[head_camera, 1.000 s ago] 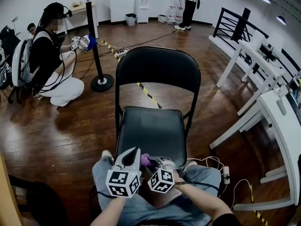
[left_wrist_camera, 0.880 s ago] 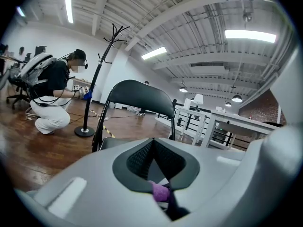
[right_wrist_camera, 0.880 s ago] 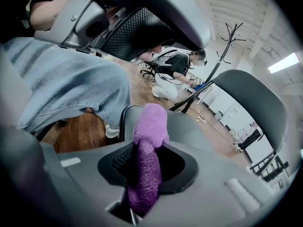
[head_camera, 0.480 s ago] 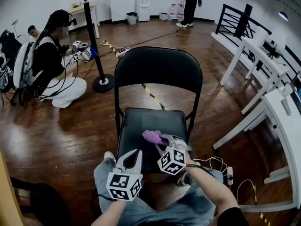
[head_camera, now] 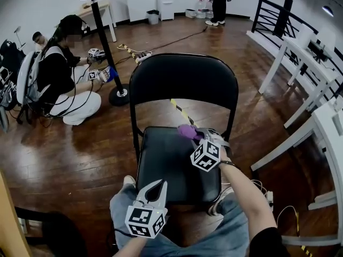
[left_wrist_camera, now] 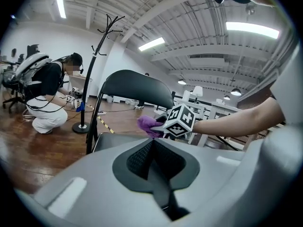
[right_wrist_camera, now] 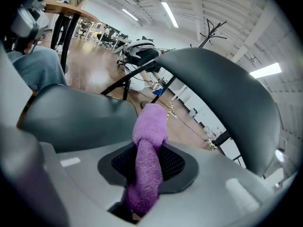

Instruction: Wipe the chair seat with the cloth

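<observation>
A black folding chair stands in front of me, its seat [head_camera: 171, 162] dark and flat, its backrest [head_camera: 182, 79] upright. My right gripper [head_camera: 194, 134] is over the far right corner of the seat, shut on a purple cloth [head_camera: 187, 131] that sticks out past its jaws. In the right gripper view the cloth [right_wrist_camera: 147, 164] runs between the jaws toward the seat [right_wrist_camera: 71, 117]. My left gripper [head_camera: 154, 189] hangs at the seat's near edge, shut and holding nothing. The left gripper view shows the cloth [left_wrist_camera: 149, 125] and the right gripper's marker cube [left_wrist_camera: 181, 121] ahead.
A person [head_camera: 59, 74] crouches at the left by a coat stand [head_camera: 110, 52] with cables on the wooden floor. White tables [head_camera: 316, 122] and a black railing [head_camera: 268, 15] line the right side. Another person [head_camera: 220, 1] stands at the far back.
My right gripper has carried the cloth from over my lap forward to the seat's far right corner. The left gripper has stayed near the seat's front edge.
</observation>
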`<state>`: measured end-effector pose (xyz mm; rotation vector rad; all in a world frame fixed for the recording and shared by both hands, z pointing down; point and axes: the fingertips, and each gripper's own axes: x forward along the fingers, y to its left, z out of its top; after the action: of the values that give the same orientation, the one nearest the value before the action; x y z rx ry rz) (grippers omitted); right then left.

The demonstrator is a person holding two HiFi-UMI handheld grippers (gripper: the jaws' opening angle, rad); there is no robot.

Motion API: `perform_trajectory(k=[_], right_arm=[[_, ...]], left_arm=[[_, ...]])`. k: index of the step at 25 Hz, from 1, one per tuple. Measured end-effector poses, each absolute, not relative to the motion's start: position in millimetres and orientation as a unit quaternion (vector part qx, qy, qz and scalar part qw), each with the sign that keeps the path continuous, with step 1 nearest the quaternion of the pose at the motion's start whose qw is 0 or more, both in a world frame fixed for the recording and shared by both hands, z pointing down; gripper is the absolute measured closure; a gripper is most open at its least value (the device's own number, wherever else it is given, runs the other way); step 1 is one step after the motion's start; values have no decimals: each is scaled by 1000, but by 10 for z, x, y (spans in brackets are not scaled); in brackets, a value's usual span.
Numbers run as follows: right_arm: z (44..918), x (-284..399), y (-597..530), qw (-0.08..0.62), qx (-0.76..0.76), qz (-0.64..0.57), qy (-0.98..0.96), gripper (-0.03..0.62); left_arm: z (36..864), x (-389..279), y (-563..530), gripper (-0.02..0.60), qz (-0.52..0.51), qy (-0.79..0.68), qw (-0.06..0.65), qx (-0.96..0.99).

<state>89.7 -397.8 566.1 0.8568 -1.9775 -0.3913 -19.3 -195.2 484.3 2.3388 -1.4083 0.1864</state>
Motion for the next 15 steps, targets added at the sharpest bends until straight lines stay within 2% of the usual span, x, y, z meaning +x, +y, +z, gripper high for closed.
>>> perform_trajectory(k=[8, 15], right_arm=[[6259, 1187, -4290, 497, 360, -117, -781, 499], [6328, 1133, -4056, 501, 342, -117, -786, 497]], left_arm=[[4880, 64, -2033, 577, 90, -483, 191, 850], [4932, 141, -2059, 578, 105, -488, 189, 846]])
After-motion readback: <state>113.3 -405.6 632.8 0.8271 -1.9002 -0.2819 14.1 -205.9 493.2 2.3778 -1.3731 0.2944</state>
